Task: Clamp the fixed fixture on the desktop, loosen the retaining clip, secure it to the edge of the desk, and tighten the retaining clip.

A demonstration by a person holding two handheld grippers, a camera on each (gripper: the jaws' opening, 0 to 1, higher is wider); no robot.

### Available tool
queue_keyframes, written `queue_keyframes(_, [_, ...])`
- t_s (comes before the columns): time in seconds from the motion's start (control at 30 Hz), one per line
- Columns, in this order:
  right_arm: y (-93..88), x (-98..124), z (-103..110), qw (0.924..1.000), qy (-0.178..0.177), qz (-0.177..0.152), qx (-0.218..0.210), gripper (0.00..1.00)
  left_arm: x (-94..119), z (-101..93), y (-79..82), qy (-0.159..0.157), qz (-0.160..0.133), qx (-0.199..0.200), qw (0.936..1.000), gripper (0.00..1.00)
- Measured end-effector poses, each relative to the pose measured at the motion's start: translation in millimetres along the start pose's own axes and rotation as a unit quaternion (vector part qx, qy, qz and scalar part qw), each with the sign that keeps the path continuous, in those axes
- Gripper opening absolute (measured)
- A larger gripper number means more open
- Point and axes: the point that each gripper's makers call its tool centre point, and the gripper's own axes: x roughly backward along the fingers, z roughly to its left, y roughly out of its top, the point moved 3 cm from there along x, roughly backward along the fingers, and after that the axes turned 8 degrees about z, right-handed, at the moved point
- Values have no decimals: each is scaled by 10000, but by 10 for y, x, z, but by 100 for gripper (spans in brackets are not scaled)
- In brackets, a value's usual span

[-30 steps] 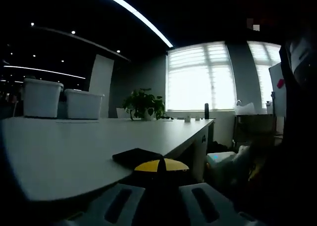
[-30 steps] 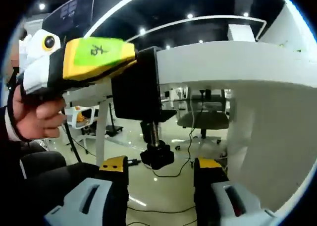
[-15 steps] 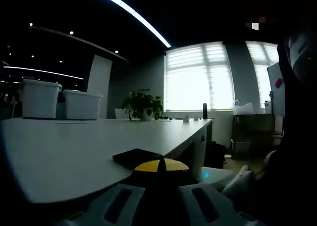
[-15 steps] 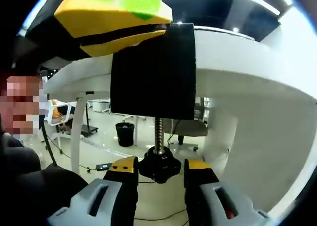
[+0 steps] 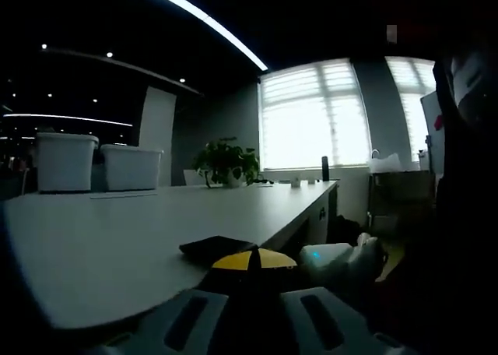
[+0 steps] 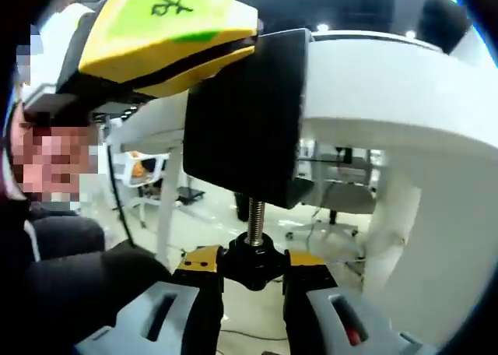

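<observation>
Bright blinded windows point(image 5: 315, 117) glow beyond a leafy potted plant point(image 5: 226, 163); two white bins point(image 5: 93, 162) sit left of it.

an office: long white desks point(image 5: 117, 238), swivel chairs point(image 6: 338, 191).

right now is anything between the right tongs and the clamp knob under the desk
Nothing visible. In the right gripper view the right tongs already flank the black knob below the screw of the black clamp, which sits over the desk edge. The left tongs hold the clamp's top.
</observation>
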Motion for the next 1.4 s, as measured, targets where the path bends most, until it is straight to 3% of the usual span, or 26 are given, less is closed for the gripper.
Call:
queue_keyframes(0.03, [15,3,5,9996,187,-62,179,27,1,2,-2,8,3,9,10000,1])
queue_keyframes(0.1, [9,-1,0,9975,674,-162,126,26,0,1,-4,51,-7,9,10000,1])
queue_keyframes(0.13, [17,-6,6,9952,873,-261,368,26,0,0,-5,83,-17,17,10000,1])
queue_keyframes(0.2, [21,-15,43,9874,1523,-366,214,26,0,1,-4,117,-16,42,9999,1])
queue_keyframes(0.23, [23,-24,23,9843,1686,-400,343,26,-1,7,0,122,-14,73,9999,1])
queue_keyframes(0.27, [32,-24,24,9804,1692,-562,834,26,-1,6,-1,120,-2,88,9999,1])
queue_keyframes(0.37, [41,-23,-3,9776,1632,-606,1186,27,-3,2,-15,138,59,60,9999,1])
queue_keyframes(0.63, [57,-22,30,9815,1501,-466,1090,28,3,10,-24,145,79,56,9998,1])
queue_keyframes(0.73, [39,-60,6,9842,1332,-294,1132,29,3,3,-24,142,91,45,9998,1])
queue_keyframes(0.8, [9,-66,-28,9897,1125,-157,873,32,2,0,-23,147,103,31,9998,1])
queue_keyframes(0.9, [5,-61,-31,9951,894,-166,399,46,0,-2,-21,152,113,22,9998,1])
queue_keyframes(1.0, [27,-19,-42,9980,438,-232,381,51,0,-1,-19,118,127,10,9998,1])
queue_keyframes(1.07, [6,13,-55,9998,79,-177,102,50,0,-1,-19,106,141,-7,9998,1])
queue_keyframes(1.23, [-13,85,-37,9977,-649,-174,14,49,14,5,-21,90,127,27,9999,1])
queue_keyframes(1.33, [33,138,-64,9920,-1180,-326,-313,47,27,6,-27,121,87,50,9999,1])
queue_keyframes(1.4, [44,164,-40,9880,-1495,-350,-183,43,32,3,-28,136,76,7,9999,1])
